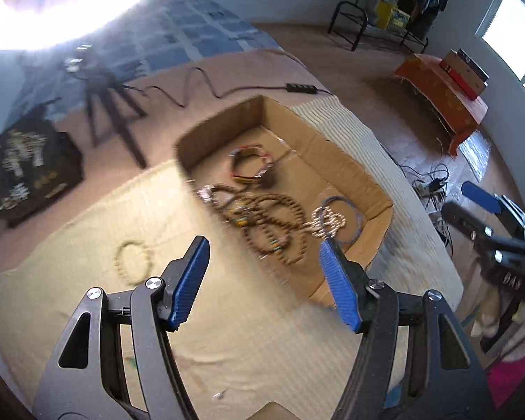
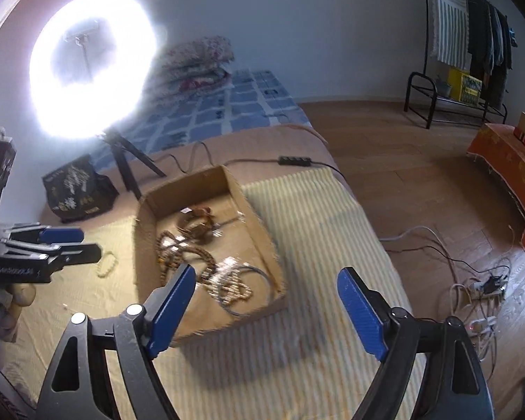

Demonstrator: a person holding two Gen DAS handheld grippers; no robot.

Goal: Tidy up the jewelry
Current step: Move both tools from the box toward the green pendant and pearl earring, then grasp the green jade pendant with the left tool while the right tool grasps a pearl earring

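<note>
**A:** What is shown, and where is the jewelry?

**B:** A shallow cardboard box [image 1: 336, 161] is seen lying open on a pale striped cloth [image 1: 248, 343] spread over a bed. Inside it, a tangle of brown bead strands [image 1: 273, 220] lies in the middle, a multicoloured bangle stack [image 1: 252, 168] sits toward the far end, and a thin blue-grey hoop [image 1: 346, 217] with a pale beaded piece rests at the near corner. One cream bead bracelet [image 1: 133, 262] is left outside the box, on the cloth to its left. Both views are blurred.

**A:** How are the grippers held?

**B:** The left gripper [image 1: 264, 280] is held above the near edge of the box, jaws moderately apart, nothing between them. The right gripper [image 2: 266, 301] is held over the box's near right corner, jaws spread wide, also empty.

**A:** How might the step in hand be done well?

**B:** The stray bracelet is judged the likely next piece, since everything else is already boxed. It would best be approached from above with the left gripper, one pad placed inside the loop and one outside, so that a single side of the ring is pinched. The cloth should not be caught with it. A slow lift is advised, as beads may slip, and release should be made low over a bare patch of the box floor, clear of the tangle.
</note>
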